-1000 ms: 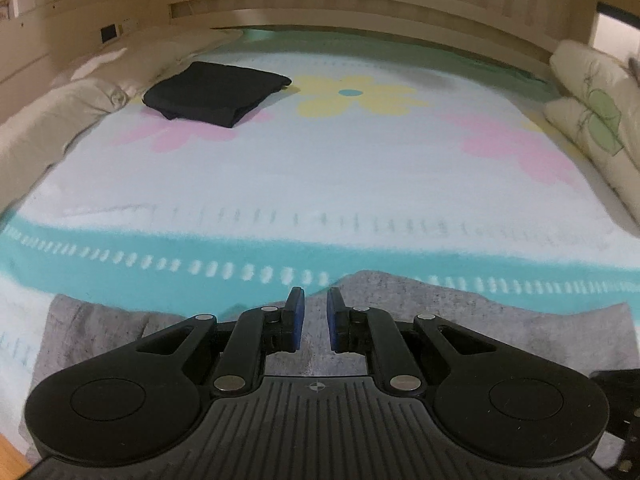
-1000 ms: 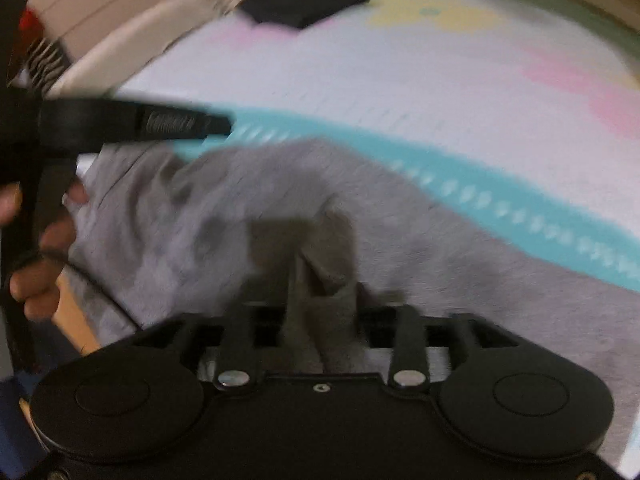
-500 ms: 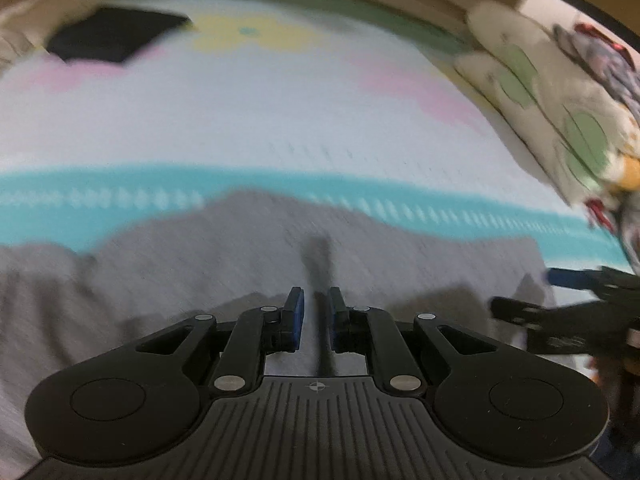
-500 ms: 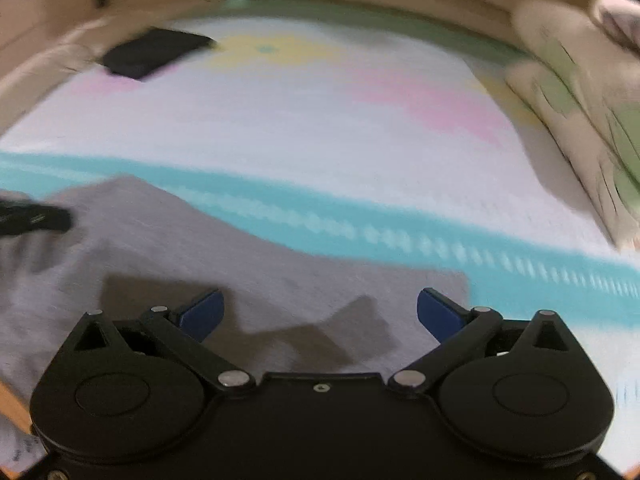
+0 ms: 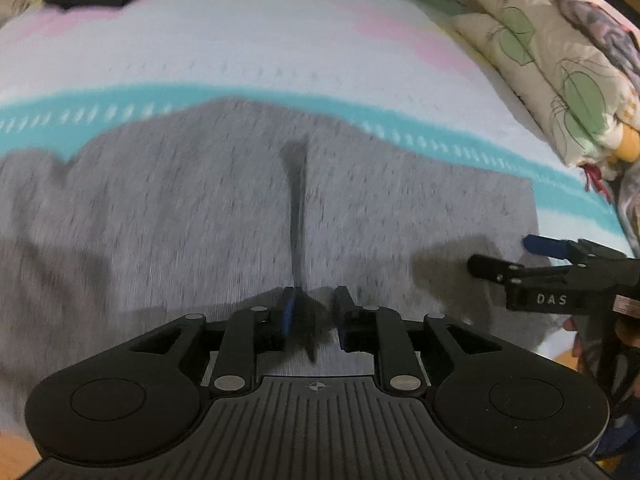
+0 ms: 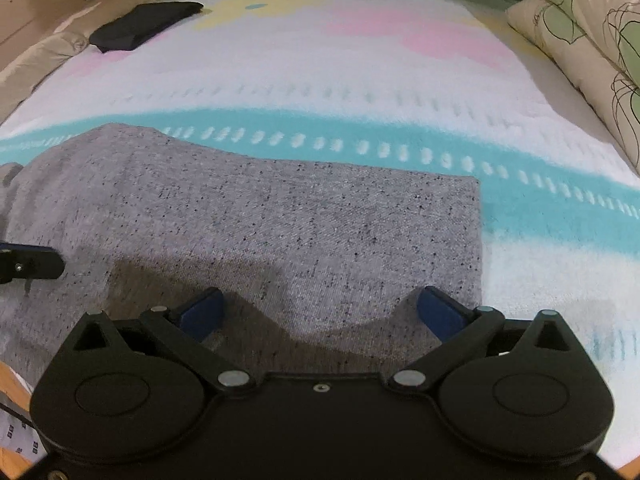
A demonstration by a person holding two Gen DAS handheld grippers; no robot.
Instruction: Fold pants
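Note:
Grey speckled pants (image 6: pixel 280 232) lie spread on the near part of the bed; they also fill the lower left wrist view (image 5: pixel 180 208). My right gripper (image 6: pixel 320 312) is wide open, its blue pads low over the pants near their right edge, holding nothing. It shows from the side in the left wrist view (image 5: pixel 520 256). My left gripper (image 5: pixel 311 314) is nearly closed with a small gap between its pads, low over the pants' middle; a dark fold line runs ahead of it. Whether it pinches cloth is unclear. Its tip shows in the right wrist view (image 6: pixel 32 264).
The bedcover (image 6: pixel 360 80) is white with a teal band and pink and yellow flowers. A folded black garment (image 6: pixel 144 24) lies at the far left. Leaf-print pillows (image 6: pixel 580 40) line the right side. A beige pillow (image 6: pixel 36 64) lies at the left edge.
My right gripper let go of the grey cloth, opened wide and swung right over the pants' right end. My left gripper moved right and forward over the pants' middle.

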